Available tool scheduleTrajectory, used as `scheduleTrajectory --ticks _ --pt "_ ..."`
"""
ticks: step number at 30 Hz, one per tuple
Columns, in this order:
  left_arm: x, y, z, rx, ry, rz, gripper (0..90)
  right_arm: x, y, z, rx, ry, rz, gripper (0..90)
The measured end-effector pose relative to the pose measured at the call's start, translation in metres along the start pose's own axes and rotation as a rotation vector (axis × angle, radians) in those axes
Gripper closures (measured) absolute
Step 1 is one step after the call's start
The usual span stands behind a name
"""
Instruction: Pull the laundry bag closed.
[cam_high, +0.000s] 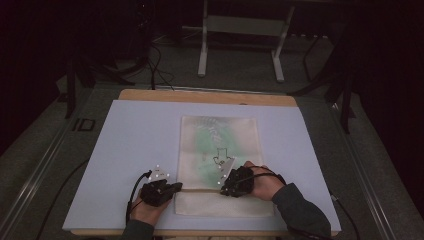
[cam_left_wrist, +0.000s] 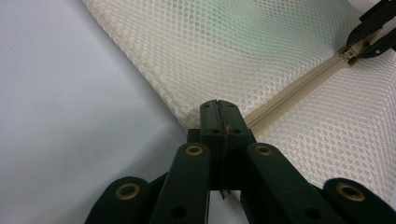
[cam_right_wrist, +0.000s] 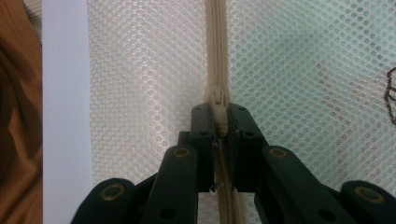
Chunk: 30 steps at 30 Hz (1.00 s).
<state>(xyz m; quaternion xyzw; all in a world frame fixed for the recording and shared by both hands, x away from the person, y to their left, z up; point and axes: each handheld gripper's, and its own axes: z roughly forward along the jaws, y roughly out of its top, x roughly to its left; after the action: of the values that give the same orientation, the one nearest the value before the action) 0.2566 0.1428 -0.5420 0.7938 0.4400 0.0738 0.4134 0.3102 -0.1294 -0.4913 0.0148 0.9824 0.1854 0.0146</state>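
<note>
Lying flat: mesh bag (cam_high: 220, 150) on the table (cam_high: 125, 145), printed writing unreadable.
Left gripper (cam_left_wrist: 218, 116): jaws clamped on bag's zipper end.
Right gripper (cam_right_wrist: 219, 122): jaws pinching zipper pull (cam_right_wrist: 218, 100) mid-bag.

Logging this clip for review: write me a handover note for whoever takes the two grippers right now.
Left gripper: shut, pinching the edge of the cream mesh zip bag at the end of its beige zipper.
Right gripper: shut on the beige zipper pull, towards the bag's right side.
Bag lies flat on the pale blue-white mat, something green and printed inside.
Done: both grips set, bag anchored.
Left: run the pull along the zipper; which way I cannot tell. Then release both.
</note>
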Motion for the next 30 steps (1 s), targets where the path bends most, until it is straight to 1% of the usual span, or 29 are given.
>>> scheduleTrajectory --ticks 4,7,8,14,17,19,20,23,30 --pt "0.0001 0.0000 0.0000 -0.001 -0.001 -0.001 89.5 0.0004 -0.0020 -0.0016 0.004 -0.001 0.003 82.2" --pt "0.0001 0.0000 0.0000 0.000 -0.001 -0.001 89.5 0.0001 -0.0040 -0.0030 -0.006 0.000 0.007 82.2" --pt "0.0000 0.0000 0.0000 0.000 0.000 0.000 89.5 0.0002 -0.0043 -0.0031 0.001 -0.003 0.005 82.2" --pt "0.0002 0.0000 0.0000 0.000 -0.002 -0.003 89.5 0.0003 -0.0057 -0.0038 -0.001 -0.001 0.003 82.2" --pt "0.0002 0.0000 0.0000 -0.001 -0.002 -0.003 89.5 0.0006 -0.0071 -0.0054 -0.001 -0.001 0.011 82.2" --pt "0.0002 0.0000 0.0000 0.000 -0.003 -0.003 89.5 0.0003 -0.0081 -0.0067 0.006 -0.004 0.008 82.2" --pt "0.0002 0.0000 0.0000 0.000 -0.003 -0.004 89.5 0.0002 -0.0085 -0.0073 -0.001 -0.002 0.011 82.2" --pt "0.0003 0.0000 0.0000 0.000 -0.003 -0.005 89.5 0.0007 -0.0084 -0.0079 0.006 -0.006 0.011 82.2" --pt "0.0004 0.0000 0.0000 0.000 -0.004 -0.004 89.5 0.0003 -0.0084 -0.0098 0.000 -0.006 0.006 82.2"
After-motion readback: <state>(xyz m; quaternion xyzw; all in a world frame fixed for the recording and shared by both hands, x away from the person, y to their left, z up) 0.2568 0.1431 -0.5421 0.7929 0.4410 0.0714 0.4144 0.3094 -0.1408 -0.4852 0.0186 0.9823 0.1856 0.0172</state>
